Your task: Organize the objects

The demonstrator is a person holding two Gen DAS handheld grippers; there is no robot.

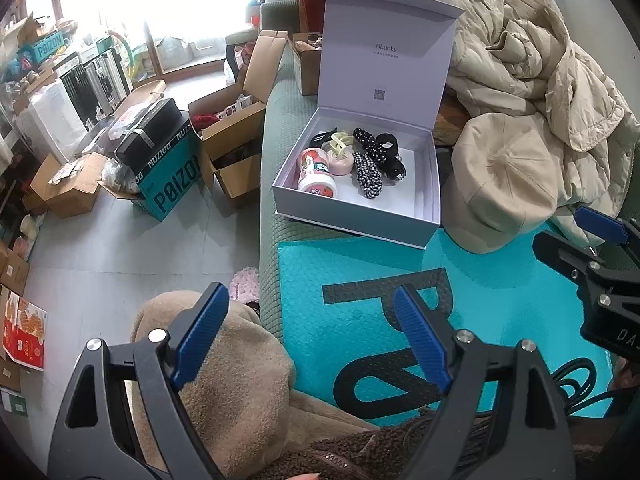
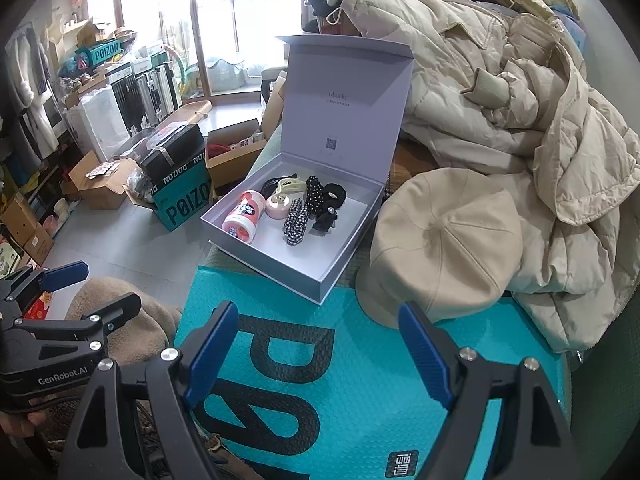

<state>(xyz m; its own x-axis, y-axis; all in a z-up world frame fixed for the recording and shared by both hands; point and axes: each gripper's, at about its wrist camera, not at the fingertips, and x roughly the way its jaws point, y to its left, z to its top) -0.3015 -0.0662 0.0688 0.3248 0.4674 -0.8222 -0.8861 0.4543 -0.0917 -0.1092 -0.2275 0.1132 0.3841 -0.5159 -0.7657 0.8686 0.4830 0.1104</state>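
A white gift box (image 1: 416, 222) (image 2: 320, 280) with its lid raised sits on a green cushioned surface. Inside lie a pink printed canister (image 1: 316, 178) (image 2: 244, 220), a round pink case (image 1: 340, 160) (image 2: 280, 206), a cream hair claw (image 1: 340, 142) (image 2: 288, 184) and several black and checked hair ties (image 1: 370, 170) (image 2: 298, 220). My left gripper (image 1: 316, 336) hangs open over a teal bubble mailer (image 1: 480, 280) (image 2: 360, 360), well short of the box. My right gripper (image 2: 320, 352) is open too, above the same mailer, nothing between its fingers. Each gripper shows at the edge of the other's view.
A beige cap (image 1: 500, 184) (image 2: 444, 248) lies just right of the box, with a cream padded jacket (image 1: 540, 60) (image 2: 520, 120) piled behind. A tan fleece garment (image 1: 232, 360) covers the near left. Cardboard and teal boxes (image 1: 168, 184) (image 2: 184, 200) crowd the floor on the left.
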